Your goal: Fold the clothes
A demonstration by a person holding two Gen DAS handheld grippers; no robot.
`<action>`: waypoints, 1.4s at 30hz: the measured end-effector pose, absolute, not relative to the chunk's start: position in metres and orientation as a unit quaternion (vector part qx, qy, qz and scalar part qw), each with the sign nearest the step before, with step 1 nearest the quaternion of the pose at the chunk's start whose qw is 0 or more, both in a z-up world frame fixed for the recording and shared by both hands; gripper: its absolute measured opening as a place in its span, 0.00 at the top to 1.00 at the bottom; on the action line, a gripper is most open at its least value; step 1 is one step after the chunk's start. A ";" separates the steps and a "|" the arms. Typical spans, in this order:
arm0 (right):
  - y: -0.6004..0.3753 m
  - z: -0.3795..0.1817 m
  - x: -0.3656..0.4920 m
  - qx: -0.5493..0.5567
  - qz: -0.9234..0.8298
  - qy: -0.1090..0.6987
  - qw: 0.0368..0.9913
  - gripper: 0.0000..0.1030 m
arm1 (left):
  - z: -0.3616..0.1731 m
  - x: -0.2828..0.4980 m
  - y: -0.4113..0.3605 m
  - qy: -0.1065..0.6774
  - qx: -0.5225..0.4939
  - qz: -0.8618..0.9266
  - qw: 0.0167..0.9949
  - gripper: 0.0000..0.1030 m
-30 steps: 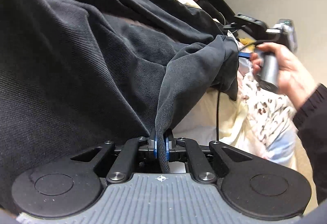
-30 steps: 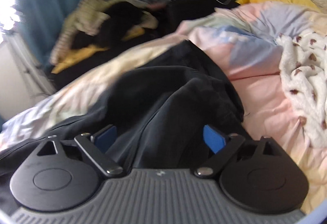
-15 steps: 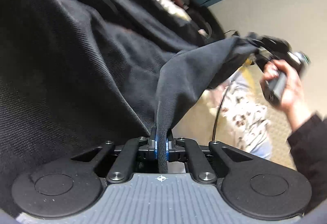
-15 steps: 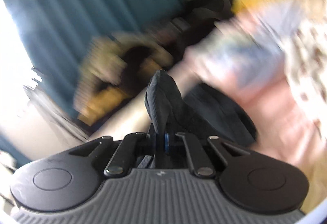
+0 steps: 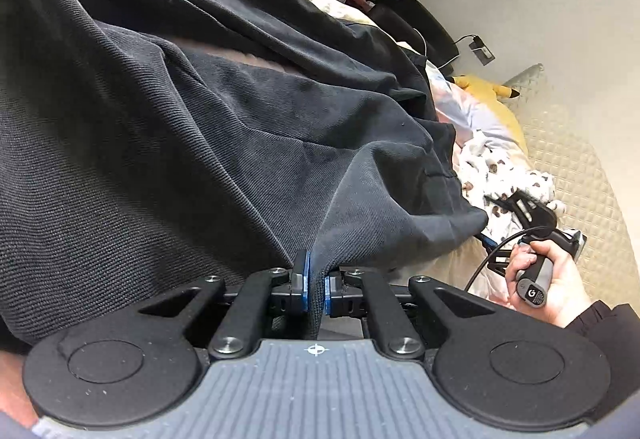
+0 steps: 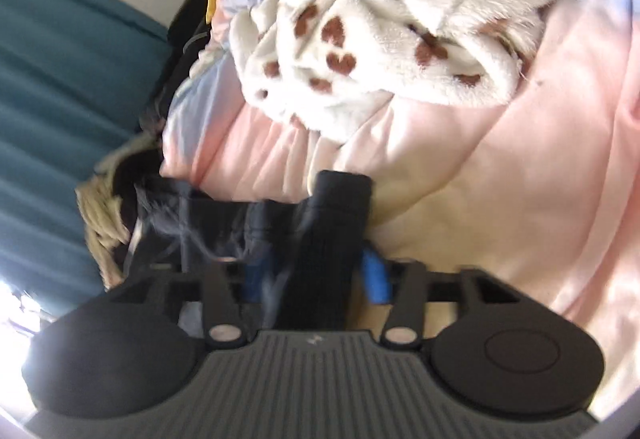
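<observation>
Covering the bed's pink sheet (image 6: pixel 520 167), dark garment (image 5: pixel 200 127), left hand-held gripper (image 5: pixel 315 289) clamping its fold, right hand-held gripper (image 6: pixel 316 275) opening around its corner, teal curtain (image 6: pixel 60 87) left, spotted fleece blanket (image 6: pixel 400 19) above.

L hand-held gripper (image 5: pixel 315 287) pinches dark garment (image 5: pixel 192 127); R hand (image 5: pixel 554 281) w/ R hand-held gripper (image 5: pixel 508 227) at its far corner.

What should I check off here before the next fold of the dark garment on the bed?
1. Left gripper clamped on the dark garment: ok.
2. Right gripper free of the cloth: not ok; jaws opening, a dark fold lies between them.
3. Garment smooth: not ok, creased.
4. Spotted blanket apart from the garment: ok.
5. Cable clear of the cloth: cannot tell.
</observation>
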State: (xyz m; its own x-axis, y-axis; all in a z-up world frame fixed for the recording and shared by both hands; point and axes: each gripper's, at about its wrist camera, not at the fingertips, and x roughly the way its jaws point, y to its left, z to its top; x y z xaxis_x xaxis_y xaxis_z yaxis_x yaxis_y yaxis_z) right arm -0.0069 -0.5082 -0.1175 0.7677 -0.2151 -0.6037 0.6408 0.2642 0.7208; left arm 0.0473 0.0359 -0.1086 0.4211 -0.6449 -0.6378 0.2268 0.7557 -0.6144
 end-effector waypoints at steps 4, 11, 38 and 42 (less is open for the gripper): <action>-0.497 -0.120 0.003 0.530 -0.259 0.232 0.773 0.29 | -0.110 0.049 0.032 0.465 -0.208 -0.263 0.819 0.92; -0.501 -0.124 0.011 0.477 -0.317 0.258 0.778 0.77 | -0.110 0.059 0.021 0.468 -0.195 -0.259 0.822 0.92; -0.496 -0.109 -0.011 0.375 -0.357 0.238 0.822 0.87 | -0.060 0.032 0.062 0.374 -0.245 -0.244 0.860 0.23; -0.501 -0.113 -0.016 0.391 -0.348 0.229 0.821 0.87 | -0.027 0.013 0.148 0.342 -0.331 -0.161 0.865 0.16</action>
